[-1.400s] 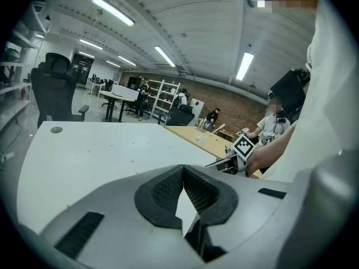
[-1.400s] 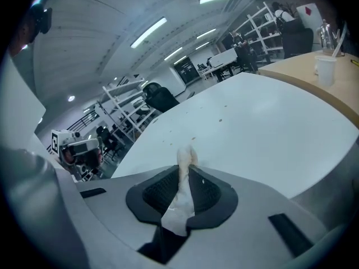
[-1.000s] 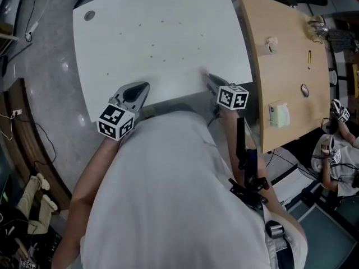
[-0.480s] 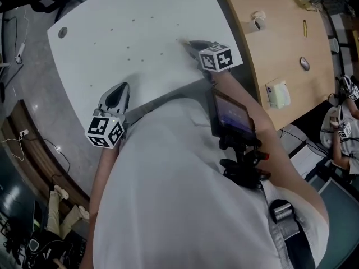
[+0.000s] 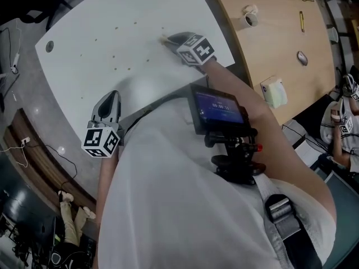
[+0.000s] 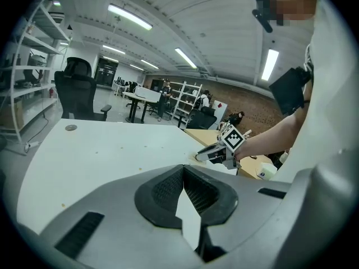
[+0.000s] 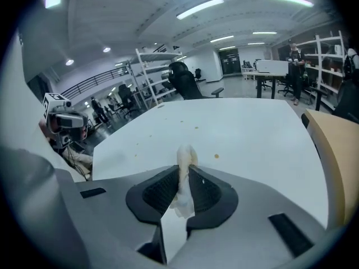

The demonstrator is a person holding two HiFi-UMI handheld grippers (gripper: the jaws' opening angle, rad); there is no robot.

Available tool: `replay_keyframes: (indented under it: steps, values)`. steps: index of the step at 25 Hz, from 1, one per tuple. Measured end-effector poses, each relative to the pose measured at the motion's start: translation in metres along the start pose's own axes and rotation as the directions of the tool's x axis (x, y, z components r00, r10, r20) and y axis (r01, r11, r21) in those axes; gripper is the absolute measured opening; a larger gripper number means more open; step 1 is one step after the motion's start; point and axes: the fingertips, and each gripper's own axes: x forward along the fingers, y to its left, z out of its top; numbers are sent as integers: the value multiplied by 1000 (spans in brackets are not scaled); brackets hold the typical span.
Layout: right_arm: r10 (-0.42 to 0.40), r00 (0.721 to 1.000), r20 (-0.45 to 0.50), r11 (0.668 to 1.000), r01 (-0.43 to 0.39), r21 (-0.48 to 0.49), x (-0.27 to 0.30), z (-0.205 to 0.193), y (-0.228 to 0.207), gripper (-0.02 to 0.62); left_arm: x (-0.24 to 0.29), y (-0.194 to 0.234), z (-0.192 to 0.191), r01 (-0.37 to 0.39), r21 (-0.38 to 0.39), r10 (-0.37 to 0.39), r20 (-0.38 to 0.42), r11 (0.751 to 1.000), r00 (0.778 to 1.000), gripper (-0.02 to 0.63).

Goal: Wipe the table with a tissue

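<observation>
Your white-shirted torso (image 5: 185, 206) fills the lower half of the head view and covers the near edge of the flat white table (image 5: 140, 15). The dark screen device (image 5: 216, 108) on your chest blocks part of your right forearm. From above, the crumpled white tissue cannot be made out against the white top. Only the right gripper view shows it (image 7: 185, 156).

Your right gripper (image 7: 180, 175) is clamped on that tissue, with its ribbed black pads (image 7: 157, 192) pressed against it from both sides. The upper end of the tissue sticks out past the jaw tips and a ragged end hangs behind the pads. The pinched middle is hidden between them. No view settles whether the tissue touches the surface. In the left gripper view the right gripper (image 6: 205, 154) sits low against the table.

In the head view the right gripper (image 5: 168, 40) reaches out over the far right part of the table, near the edge that meets the tan wooden table (image 5: 269, 43). A few small brown specks (image 7: 216, 156) lie on the white top just ahead of the tissue, and more are scattered further off.

Your left gripper (image 6: 183, 175) has its jaws closed together with nothing between them. It is held at the table's near left edge (image 5: 109, 101), well apart from the tissue.
</observation>
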Motion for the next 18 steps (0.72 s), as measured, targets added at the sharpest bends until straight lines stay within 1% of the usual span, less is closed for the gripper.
replay_keyframes:
  steps: [4,7,10,14,18]
  values:
    - [18,1000,-24,996,-20,-85,5,6,7,60,-4,-3,-1,-14,9,14,4,1000,1000,6]
    - [18,999,-33,991,-22,-133,8,11,10,60,-7,-6,1,-24,0,24,9,1000,1000,6]
    - [11,999,-52,986,-19,-163,14,12,4,60,-4,-7,2,-37,-10,37,8,999,999,6]
    - [9,995,-103,977,-30,-212,22,2,-1,60,1,-5,-3,-56,-22,56,-3,998,998,6]
    - [16,993,-115,969,-44,-244,26,3,-2,58,10,1,0,-67,-32,67,-15,997,998,6]
